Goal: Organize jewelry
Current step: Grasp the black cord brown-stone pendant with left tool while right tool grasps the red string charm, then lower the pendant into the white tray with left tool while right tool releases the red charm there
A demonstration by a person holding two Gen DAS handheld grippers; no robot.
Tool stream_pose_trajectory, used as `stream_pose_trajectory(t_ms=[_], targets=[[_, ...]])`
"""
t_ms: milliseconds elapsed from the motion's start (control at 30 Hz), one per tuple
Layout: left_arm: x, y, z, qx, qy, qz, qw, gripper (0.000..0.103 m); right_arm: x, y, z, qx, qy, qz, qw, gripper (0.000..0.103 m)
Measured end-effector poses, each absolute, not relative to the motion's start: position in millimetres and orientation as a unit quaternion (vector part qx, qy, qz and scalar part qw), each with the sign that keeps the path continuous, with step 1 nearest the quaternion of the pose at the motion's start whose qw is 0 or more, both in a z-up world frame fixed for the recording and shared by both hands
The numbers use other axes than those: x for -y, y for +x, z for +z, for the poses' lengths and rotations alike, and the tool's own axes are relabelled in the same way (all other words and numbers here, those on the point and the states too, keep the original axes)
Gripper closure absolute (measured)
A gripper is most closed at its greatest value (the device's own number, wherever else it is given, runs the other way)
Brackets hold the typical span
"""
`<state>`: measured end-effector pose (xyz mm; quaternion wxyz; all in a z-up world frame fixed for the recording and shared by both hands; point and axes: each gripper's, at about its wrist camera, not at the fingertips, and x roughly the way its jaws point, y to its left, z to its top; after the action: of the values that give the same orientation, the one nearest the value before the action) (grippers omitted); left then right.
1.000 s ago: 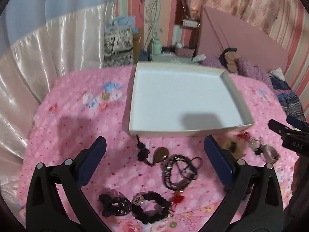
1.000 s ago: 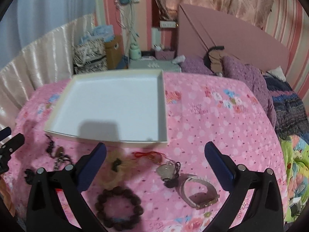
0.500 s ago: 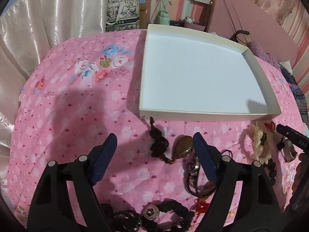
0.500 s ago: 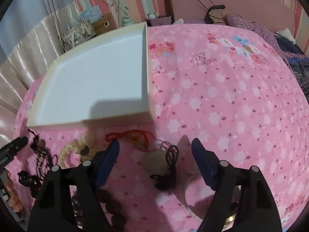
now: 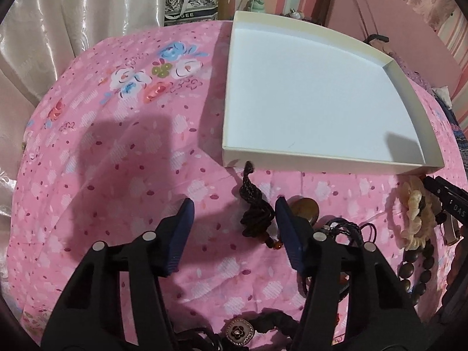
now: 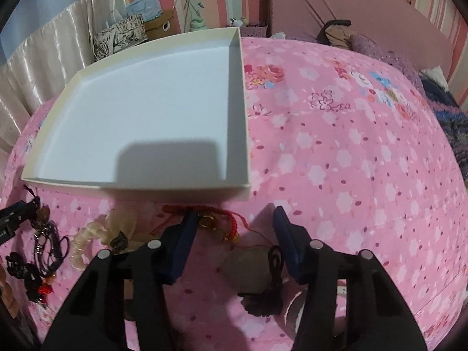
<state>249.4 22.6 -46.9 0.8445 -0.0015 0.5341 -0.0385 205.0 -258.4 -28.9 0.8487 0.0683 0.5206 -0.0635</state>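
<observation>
Pink flowered bedspread (image 5: 122,158) fills the left wrist view, with a white shallow box (image 5: 310,99) lying on it. Just before the box's near wall, the left gripper (image 5: 232,204) hangs with its jaws spread, nothing held; a dark knotted cord (image 5: 254,210) lies between them, close to the right finger, with its brown pendant (image 5: 305,209) behind that finger. A cream scrunchie (image 5: 415,213) lies further right

From the right wrist, the right gripper (image 6: 234,213) gapes apart over a red cord charm (image 6: 213,218), just before the same box (image 6: 140,117); a dark tassel (image 6: 270,289) lies lower down
</observation>
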Motion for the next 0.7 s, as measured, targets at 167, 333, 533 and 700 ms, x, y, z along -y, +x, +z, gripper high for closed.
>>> stream_pose_trajectory(t_ms=[167, 333, 533, 700], targets=[[-19.0, 251.1, -51.2, -0.541, 0.002, -0.038, 0.840, 0.058, 255.6, 206.1, -28.6, -0.518, 0.058, -0.054, 0.852, 0.069], [-19.3, 252.6, -51.3, -0.542, -0.001, -0.038, 0.839, 0.078, 258.1, 204.9, -27.6, -0.513, 0.062, -0.054, 0.854, 0.081], [-25.1, 247.5, -48.1, -0.540, -0.007, -0.038, 0.841, 0.084, 263.3, 202.1, -21.3, -0.506, 0.066, -0.054, 0.858, 0.088], [-18.9, 240.3, -37.6, -0.528, -0.006, -0.052, 0.847, 0.085, 262.2, 199.3, -11.3, -0.495, 0.063, -0.052, 0.865, 0.088]])
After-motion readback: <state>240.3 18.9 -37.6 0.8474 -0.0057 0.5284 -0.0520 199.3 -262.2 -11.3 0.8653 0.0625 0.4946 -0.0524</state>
